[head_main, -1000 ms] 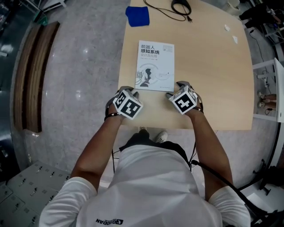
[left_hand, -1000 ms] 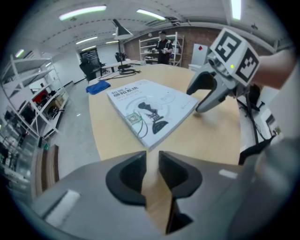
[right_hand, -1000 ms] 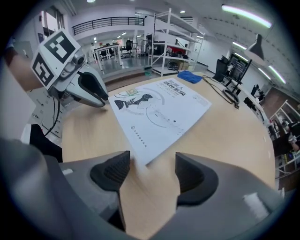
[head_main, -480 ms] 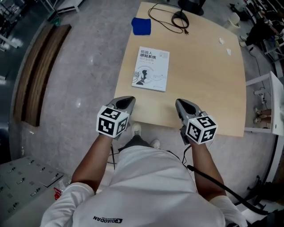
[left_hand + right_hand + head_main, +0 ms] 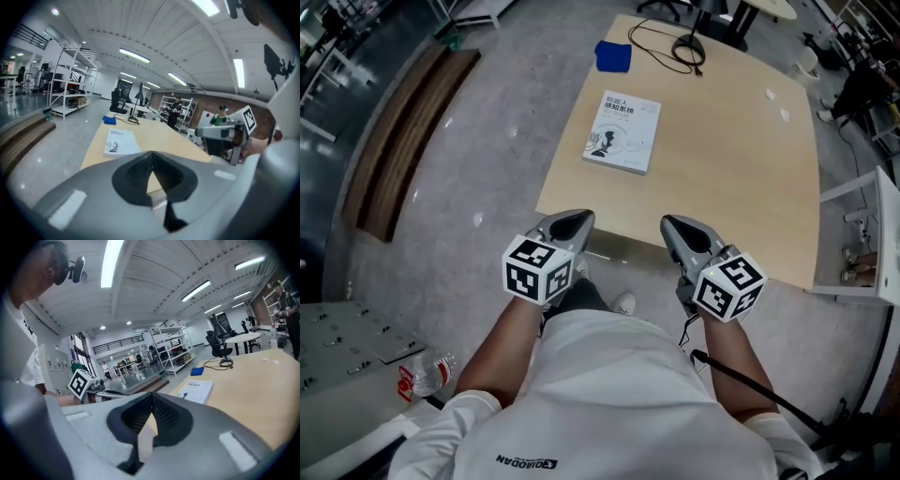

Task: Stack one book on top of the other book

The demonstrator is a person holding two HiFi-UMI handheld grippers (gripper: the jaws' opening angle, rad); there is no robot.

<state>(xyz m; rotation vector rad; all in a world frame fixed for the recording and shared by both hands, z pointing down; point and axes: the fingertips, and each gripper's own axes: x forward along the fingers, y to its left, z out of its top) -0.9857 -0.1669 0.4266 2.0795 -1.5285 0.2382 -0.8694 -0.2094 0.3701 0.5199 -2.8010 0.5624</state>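
A white-covered book (image 5: 622,131) with a black Chinese title lies flat on the light wooden table (image 5: 741,178), towards its left side. Its thick edge may hide a second book beneath; I cannot tell. Both grippers hang in the air at the table's near edge, well short of the book. My left gripper (image 5: 578,218) is shut with nothing in it, and so is my right gripper (image 5: 671,226), whose jaws have just closed. The left gripper view has the book (image 5: 119,142) beyond its joined tips (image 5: 151,155). In the right gripper view the book (image 5: 197,391) lies beyond the joined tips (image 5: 151,397).
A blue cloth (image 5: 613,56) and a black cable (image 5: 675,45) lie at the table's far end. Small white scraps (image 5: 785,114) sit at the far right. A wooden bench (image 5: 403,159) runs along the left, a plastic bottle (image 5: 427,375) lies on the floor, and a white rack (image 5: 872,234) stands right.
Both grippers have drawn back from the book's near edge, risen towards the body and shut. The book lies where it was and now shows farther off.
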